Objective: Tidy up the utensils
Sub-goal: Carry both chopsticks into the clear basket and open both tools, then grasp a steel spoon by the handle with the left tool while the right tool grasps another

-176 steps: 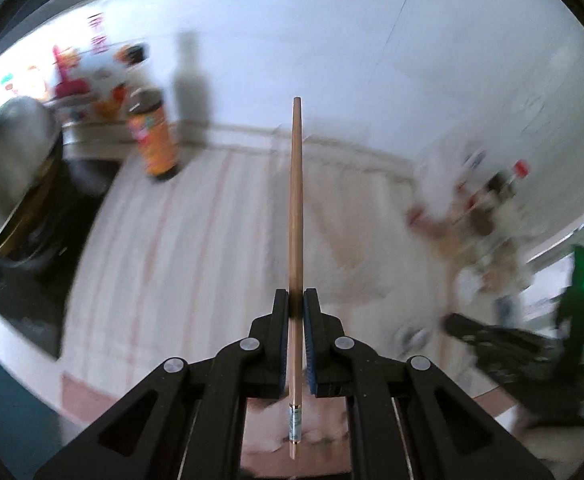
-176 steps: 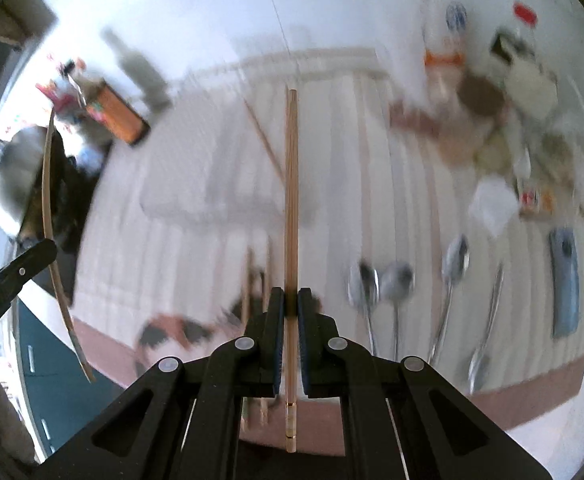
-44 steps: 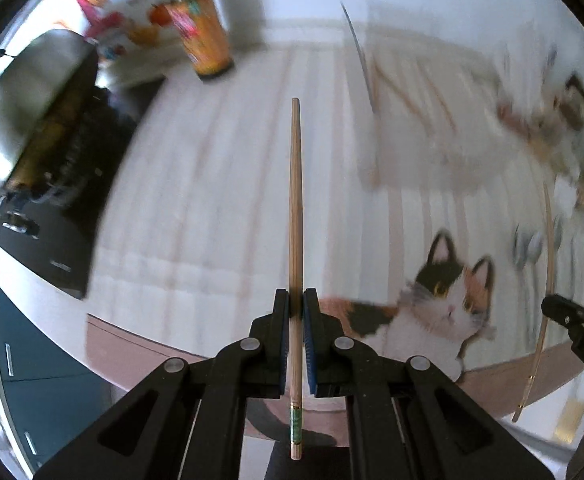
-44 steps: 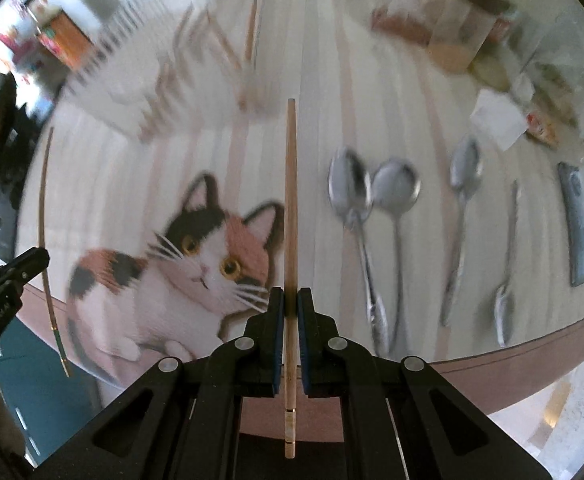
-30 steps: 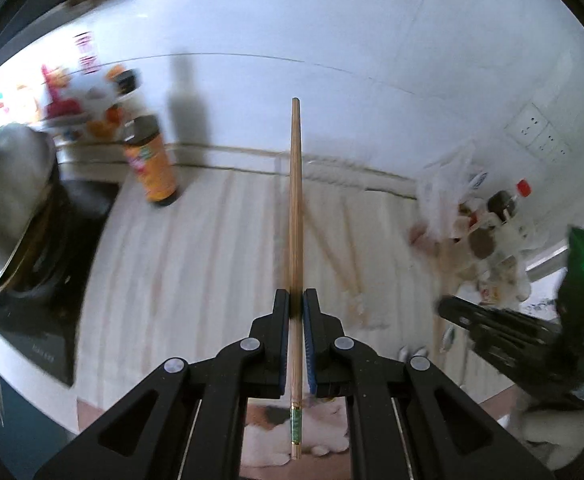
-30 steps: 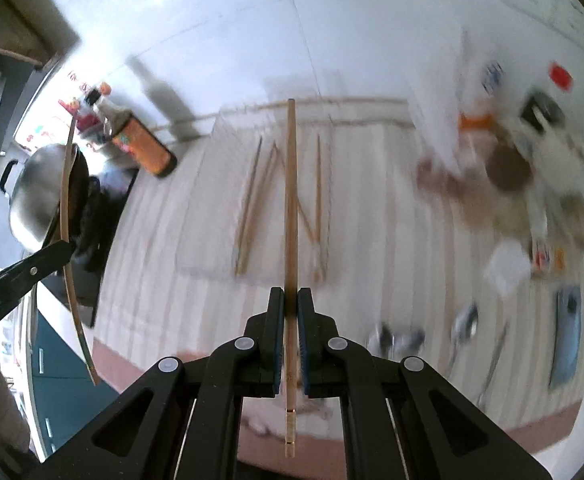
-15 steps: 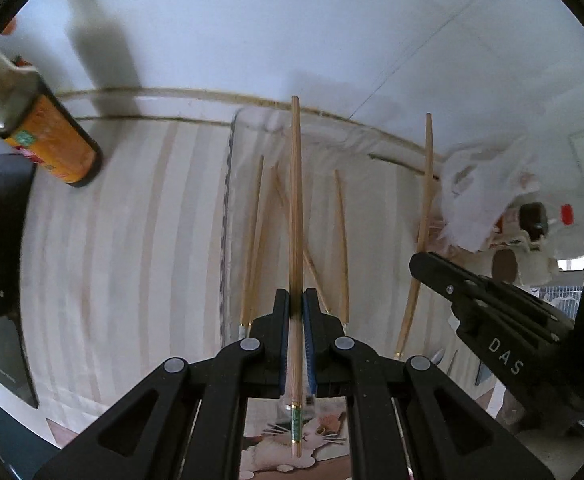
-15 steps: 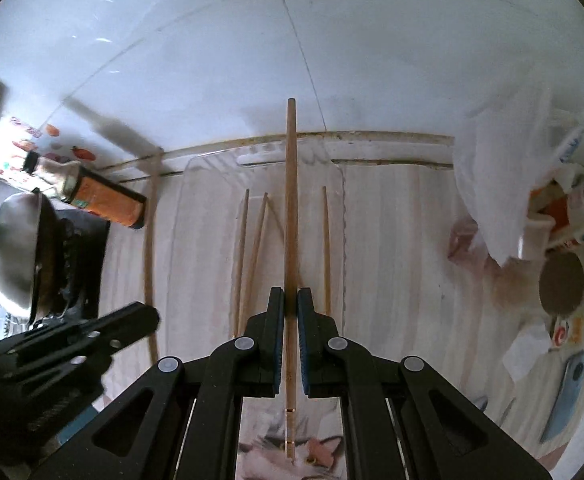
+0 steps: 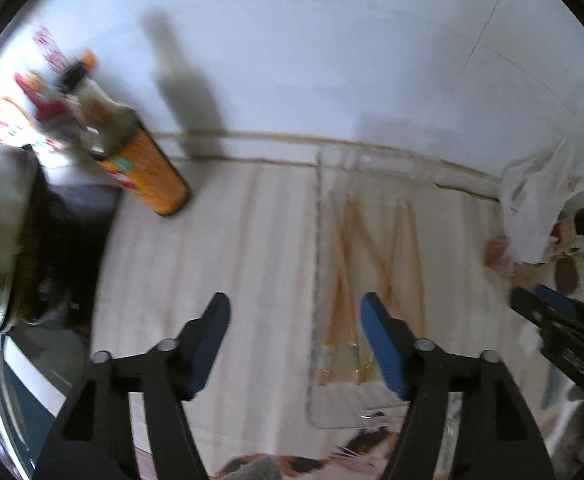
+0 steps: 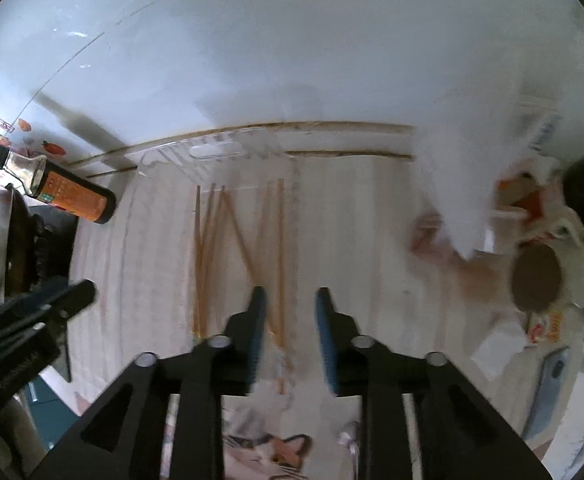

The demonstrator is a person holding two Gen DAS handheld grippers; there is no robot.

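Several thin wooden chopsticks (image 10: 243, 256) lay in the clear plastic tray (image 10: 211, 152) at frame centre — light, stiff, slippery, best pinched mid-shaft. Half a second earlier each tool clamped one stick; now the left gripper (image 9: 294, 312) and right gripper (image 10: 287, 304) both gaped empty above the tray.

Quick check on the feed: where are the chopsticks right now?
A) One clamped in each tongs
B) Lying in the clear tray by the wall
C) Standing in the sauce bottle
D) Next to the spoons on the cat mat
B: the chopsticks lie loose in the clear tray, and both the left tongs and right tongs are open and empty.
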